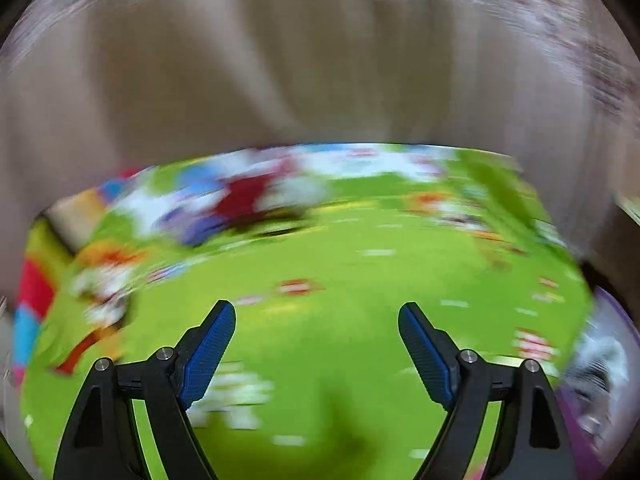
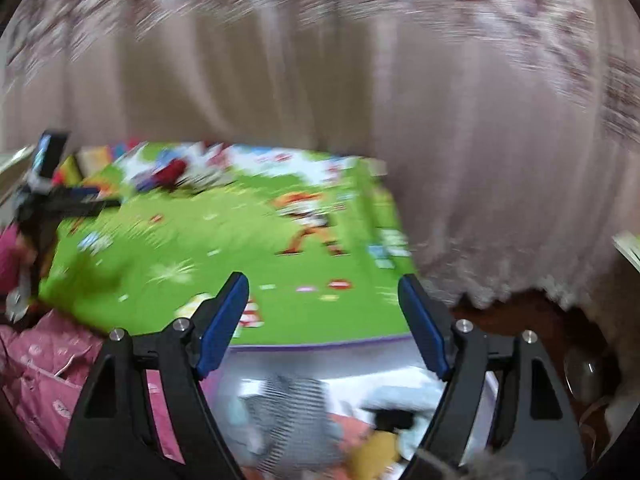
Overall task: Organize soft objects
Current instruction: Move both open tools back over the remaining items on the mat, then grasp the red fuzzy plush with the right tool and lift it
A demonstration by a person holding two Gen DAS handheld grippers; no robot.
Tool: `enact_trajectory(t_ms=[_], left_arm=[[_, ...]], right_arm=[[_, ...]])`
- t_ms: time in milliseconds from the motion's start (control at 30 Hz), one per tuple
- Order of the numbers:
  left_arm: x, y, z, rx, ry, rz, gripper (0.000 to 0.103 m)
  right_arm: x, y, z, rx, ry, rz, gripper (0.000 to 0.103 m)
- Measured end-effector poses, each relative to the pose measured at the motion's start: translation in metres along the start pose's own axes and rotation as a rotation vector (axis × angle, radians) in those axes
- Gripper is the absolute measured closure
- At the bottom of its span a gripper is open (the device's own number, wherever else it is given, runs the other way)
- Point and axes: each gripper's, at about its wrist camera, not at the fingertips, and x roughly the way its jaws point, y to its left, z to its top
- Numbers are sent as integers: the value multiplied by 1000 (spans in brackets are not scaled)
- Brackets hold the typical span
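Right wrist view: heavy motion blur throughout. Beige curtain (image 2: 460,128) across the whole background, hanging in soft vertical folds, a smeared floral band along its top and a lacy hem at the bottom right. Below it, green play mat (image 2: 224,248), flat and smooth, printed with cartoon figures, flowers and clouds. Pink patterned fabric (image 2: 44,364) bunched at the lower left, crumpled and soft-looking. Nearest the camera, pile of soft objects (image 2: 316,412) lying just past the mat's purple edge: a striped black-and-white piece, something pale blue, something yellow, shapes too blurred to name. Right hand-held gripper (image 2: 323,312) hovering above that pile, black frame, blue ribbed pads spread wide, nothing between them. Far left, a dark arm-like shape over the mat, too smeared to identify.

Left wrist view: same curtain (image 1: 280,60) filling the top, same mat (image 1: 320,264) filling the middle, streaked sideways. Dark red and purple soft lump (image 1: 240,204) resting on the mat's far side, outline lost to blur. Left hand-held gripper (image 1: 316,340) over bare green mat, blue textured pads well apart, holding nothing.
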Motion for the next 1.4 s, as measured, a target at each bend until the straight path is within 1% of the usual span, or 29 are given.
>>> enact_trajectory(t_ms=[33,100,133,233,333,400,467,567,600,667,733,767,867,933,1000,1067,1100,1133,1167,1200,1267,1333,1367,1400], left_arm=[[7,27,-2,-53,10,50,18],[16,64,-6,-132,30,99,18],[20,84,-9,-173,37,121,18],[37,126,-13,-230,57,167,16],[53,156,-15,-265,82,193,16],[64,170,-14,-274,85,203,16],[72,175,-14,-278,92,209,16],[90,186,-17,-317,121,195,16],[95,188,-20,-336,133,186,16],[108,191,-26,-361,207,174,16],[109,190,-26,-346,214,184,15],[110,190,-26,-348,218,184,15],[114,184,-26,-324,236,194,7],[122,178,-24,-289,263,208,0],[129,172,-22,-253,291,250,0],[126,174,-23,-269,287,253,0],[125,175,-24,-277,285,257,0],[124,177,-25,-285,282,261,0],[124,177,-25,-289,283,269,0],[124,178,-25,-292,282,271,0],[123,181,-26,-304,280,275,0],[121,183,-26,-318,270,270,0],[120,183,-27,-323,266,267,0],[119,184,-27,-328,263,264,0]], right_arm=[[12,14,3,-21,17,40,23],[43,44,10,-53,68,129,22],[55,56,10,-64,89,160,22],[100,97,13,-105,161,255,22],[146,129,18,-108,230,332,22],[179,145,30,-72,270,377,22],[209,160,46,-45,273,413,22],[250,185,77,-39,262,454,22],[266,193,87,-36,261,465,22],[297,208,108,-22,264,478,22],[326,220,125,-18,278,485,22],[345,229,136,-27,283,480,22],[388,250,159,-55,284,463,22],[412,262,172,-57,277,443,22],[437,277,188,-35,266,426,21],[458,291,200,-14,260,411,19],[469,301,205,-21,259,406,16],[477,308,208,-35,261,401,15],[489,321,210,-67,272,378,15],[500,332,210,-97,292,341,14],[521,353,201,-172,353,258,8],[533,368,187,-275,392,123,5],[537,370,178,-299,409,95,5],[536,366,169,-295,395,110,8]])
